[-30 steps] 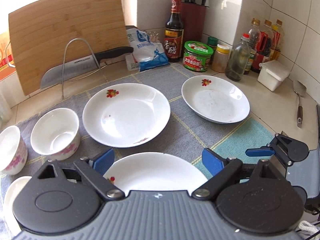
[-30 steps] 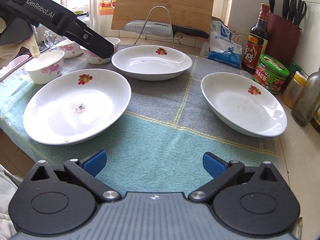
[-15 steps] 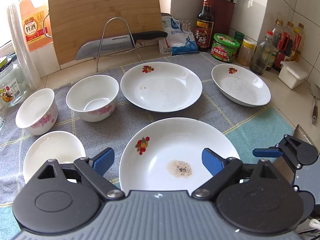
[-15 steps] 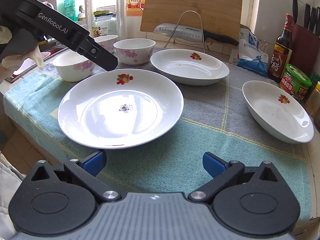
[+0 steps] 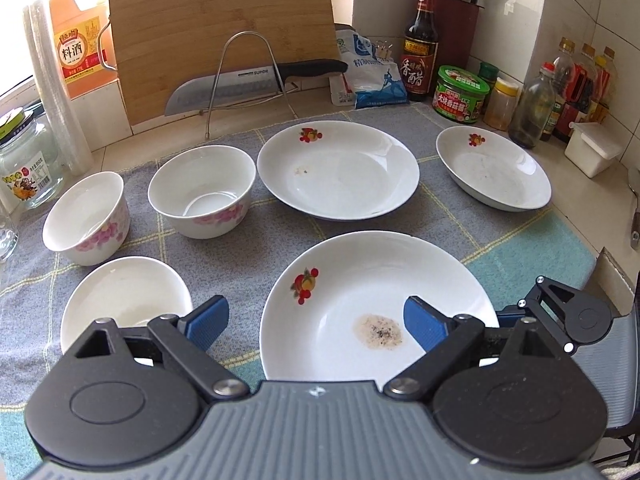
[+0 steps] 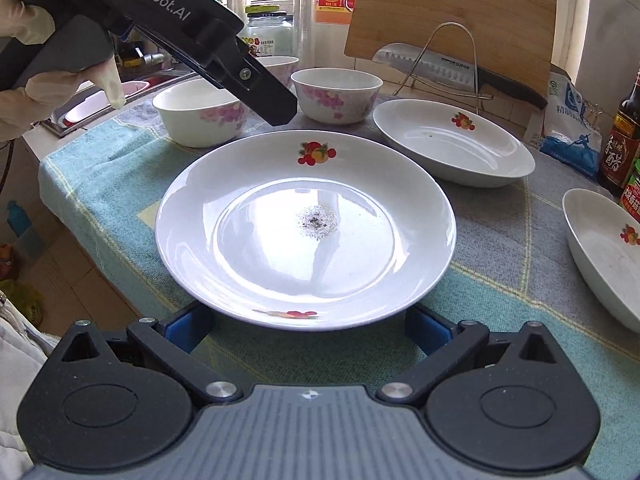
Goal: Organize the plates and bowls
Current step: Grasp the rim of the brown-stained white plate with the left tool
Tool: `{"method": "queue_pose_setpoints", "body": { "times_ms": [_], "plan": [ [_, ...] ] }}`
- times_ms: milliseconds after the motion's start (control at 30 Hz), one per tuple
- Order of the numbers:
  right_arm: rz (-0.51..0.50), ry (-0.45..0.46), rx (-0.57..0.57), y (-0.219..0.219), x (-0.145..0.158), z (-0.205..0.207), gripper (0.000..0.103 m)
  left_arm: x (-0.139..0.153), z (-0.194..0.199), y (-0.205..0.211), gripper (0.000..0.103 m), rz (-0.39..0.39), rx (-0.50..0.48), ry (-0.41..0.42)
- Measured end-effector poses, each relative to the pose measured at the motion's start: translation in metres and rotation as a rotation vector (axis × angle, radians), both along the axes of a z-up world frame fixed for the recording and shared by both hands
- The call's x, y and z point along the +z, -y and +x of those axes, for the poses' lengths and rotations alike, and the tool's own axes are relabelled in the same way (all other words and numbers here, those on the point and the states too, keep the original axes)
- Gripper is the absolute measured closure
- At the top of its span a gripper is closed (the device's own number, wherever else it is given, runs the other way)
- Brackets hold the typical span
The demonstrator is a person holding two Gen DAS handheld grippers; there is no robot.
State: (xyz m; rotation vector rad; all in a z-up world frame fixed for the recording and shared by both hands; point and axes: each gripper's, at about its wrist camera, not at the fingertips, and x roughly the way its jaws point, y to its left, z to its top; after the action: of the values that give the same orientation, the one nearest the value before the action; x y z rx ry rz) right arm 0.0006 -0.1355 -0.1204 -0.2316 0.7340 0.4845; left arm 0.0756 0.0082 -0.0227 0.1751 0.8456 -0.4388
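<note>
Three white plates with fruit prints lie on the cloth: a near one with a dirty spot (image 5: pixel 360 280) (image 6: pixel 304 224), a middle one (image 5: pixel 338 168) (image 6: pixel 452 144) and a right one (image 5: pixel 494 166) (image 6: pixel 608 252). Three white bowls sit at the left: (image 5: pixel 202 190), (image 5: pixel 86 216), (image 5: pixel 124 300). My left gripper (image 5: pixel 316 322) is open above the near plate's front left edge. My right gripper (image 6: pixel 306 326) is open, its blue pads (image 6: pixel 188 330) either side of the near plate's front rim. The plate rim hides the pad tips.
A cutting board (image 5: pixel 224 28), a knife on a wire rack (image 5: pixel 248 80), bottles (image 5: pixel 418 40), jars (image 5: pixel 460 94) and a white box (image 5: pixel 592 148) line the back and right. The counter's front edge (image 6: pixel 80 216) drops off at the left. A glass jar (image 5: pixel 24 160) stands far left.
Both grippers have drawn back and swung left. The right gripper has come up to the near plate, whose rim now lies between its pads. Both stayed open.
</note>
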Motion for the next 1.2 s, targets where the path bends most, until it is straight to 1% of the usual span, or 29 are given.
{"method": "queue_pose_setpoints", "body": {
  "times_ms": [200,433,500,633,800,900,1000,1133,1200],
  "plan": [
    [0.033,0.046,-0.009,0.004,-0.005,-0.002,0.0,-0.003,0.009,0.011,0.009,0.046,-0.064,0.0],
    [0.043,0.082,0.019,0.009,-0.009,-0.004,0.0,-0.016,0.034,0.022,0.009,0.107,-0.143,-0.045],
    [0.044,0.088,0.009,0.01,-0.009,-0.007,0.0,-0.019,0.041,0.023,0.009,0.113,-0.163,-0.058],
    [0.047,0.102,-0.009,0.008,-0.011,-0.01,0.0,-0.024,0.054,0.022,0.009,0.115,-0.201,-0.111],
    [0.05,0.1,0.02,0.003,-0.011,-0.007,0.0,-0.033,0.066,0.027,0.01,0.137,-0.259,-0.18],
    [0.047,0.097,0.028,0.0,-0.011,-0.004,0.0,-0.038,0.071,0.03,0.012,0.141,-0.28,-0.233],
    [0.049,0.102,0.024,0.0,-0.012,-0.005,0.0,-0.04,0.075,0.033,0.013,0.143,-0.302,-0.263],
    [0.048,0.101,0.016,-0.002,-0.012,-0.005,0.0,-0.043,0.08,0.035,0.017,0.146,-0.332,-0.298],
    [0.043,0.097,0.015,-0.003,-0.012,-0.005,0.0,-0.045,0.083,0.035,0.022,0.151,-0.344,-0.319]
  ]
}}
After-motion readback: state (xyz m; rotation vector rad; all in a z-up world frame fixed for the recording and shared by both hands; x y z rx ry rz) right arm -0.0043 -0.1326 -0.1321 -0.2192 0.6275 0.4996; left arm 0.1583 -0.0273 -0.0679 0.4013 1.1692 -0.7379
